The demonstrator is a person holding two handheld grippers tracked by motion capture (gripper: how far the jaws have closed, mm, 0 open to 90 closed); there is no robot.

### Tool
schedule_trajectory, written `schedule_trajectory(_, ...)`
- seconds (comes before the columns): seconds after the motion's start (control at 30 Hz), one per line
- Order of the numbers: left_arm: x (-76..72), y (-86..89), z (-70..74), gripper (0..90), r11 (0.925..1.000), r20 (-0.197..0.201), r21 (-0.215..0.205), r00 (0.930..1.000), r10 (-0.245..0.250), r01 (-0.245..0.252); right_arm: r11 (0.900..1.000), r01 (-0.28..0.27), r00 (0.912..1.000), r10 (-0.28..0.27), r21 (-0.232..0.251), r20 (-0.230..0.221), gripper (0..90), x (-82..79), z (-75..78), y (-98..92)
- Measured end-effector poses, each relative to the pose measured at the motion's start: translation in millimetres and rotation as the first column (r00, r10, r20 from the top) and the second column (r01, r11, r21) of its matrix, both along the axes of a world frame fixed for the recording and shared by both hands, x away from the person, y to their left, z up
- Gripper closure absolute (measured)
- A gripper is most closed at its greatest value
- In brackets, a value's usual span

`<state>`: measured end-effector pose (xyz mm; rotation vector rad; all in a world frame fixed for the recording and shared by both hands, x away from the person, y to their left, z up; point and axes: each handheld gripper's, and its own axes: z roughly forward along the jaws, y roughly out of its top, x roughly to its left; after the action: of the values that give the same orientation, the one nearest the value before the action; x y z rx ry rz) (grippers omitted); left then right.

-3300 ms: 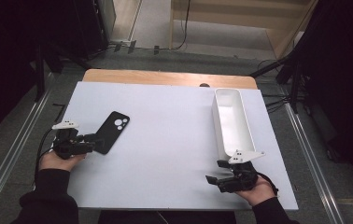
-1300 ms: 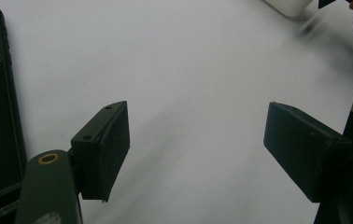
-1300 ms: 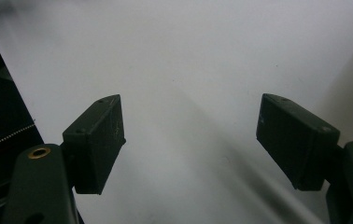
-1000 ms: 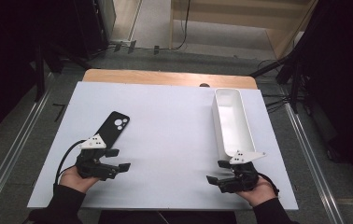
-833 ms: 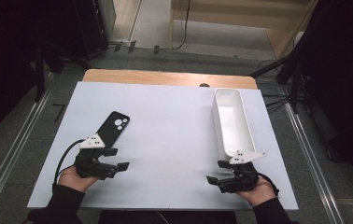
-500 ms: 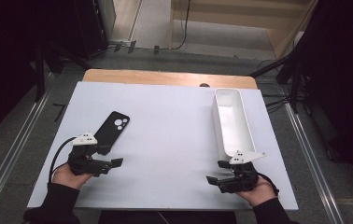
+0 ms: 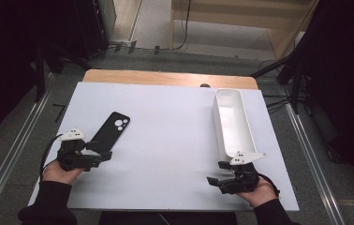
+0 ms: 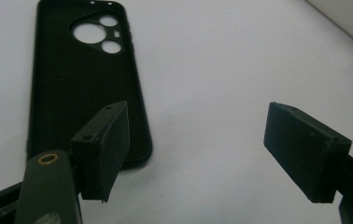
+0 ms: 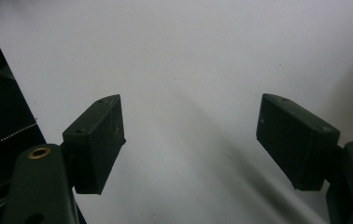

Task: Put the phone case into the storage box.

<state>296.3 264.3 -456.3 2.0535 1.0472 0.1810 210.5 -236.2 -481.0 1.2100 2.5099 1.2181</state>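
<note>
High view: the phone case [image 7: 109, 134] is lying flat on the white table [image 7: 165, 140], just ahead of the left gripper [image 7: 101, 157], whose tips are sitting at the case's near end; nothing is being held. The case is looking like thin, light, flexible plastic or rubber, probably a bit grippy, not fragile, but lying flush so hard to get under; I'd be pinching across its narrow width at the near end or along a long edge. The right gripper [image 7: 215, 180] is resting near the table's front edge, just short of the near end of the white tray [image 7: 233, 123], jaws apart and empty. Left gripper view: the jaws are standing wide, nothing between them; the case [image 8: 83, 84] is lying ahead and to the left, its near corner tucking under the left pad [image 8: 114, 140], camera cutouts at the far end. Can't tell if the pad is touching it. Right gripper view: the jaws are gaping wide over bare table [image 9: 188, 70], holding and touching nothing.
</note>
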Motion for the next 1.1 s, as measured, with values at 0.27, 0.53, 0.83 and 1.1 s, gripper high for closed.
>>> schedule_trajectory(0.27, 13.3, 0.0, -0.4, 22.4, 0.9995, 0.029, 0.007, 0.9991, 0.029, -0.029, 1.0, 0.002, 1.0, -0.002, -0.003, -0.007, 21.8, 1.6, -1.4, 1.7)
schedule_trajectory(0.53, 24.3, -2.4, 3.5, 22.3, 0.9988, 0.05, 0.011, 0.9976, 0.048, -0.049, 1.0, 0.0, 0.9999, 0.0, -0.001, -0.011, 21.8, 1.6, -1.7, 1.7)
schedule_trajectory(0.83, 41.7, 0.5, 14.3, 22.3, 0.998, 0.052, -0.033, 0.9971, 0.055, -0.054, 1.0, 0.003, 0.9999, -0.003, -0.004, -0.01, 21.8, 1.1, -1.4, 1.3)
schedule_trajectory(1.1, 64.0, -5.8, 16.6, 22.1, 0.9958, 0.065, -0.014, 0.9937, 0.091, -0.09, 1.0, -0.001, 0.9999, 0.001, -0.004, -0.011, 21.8, 1.8, -1.9, 1.3)
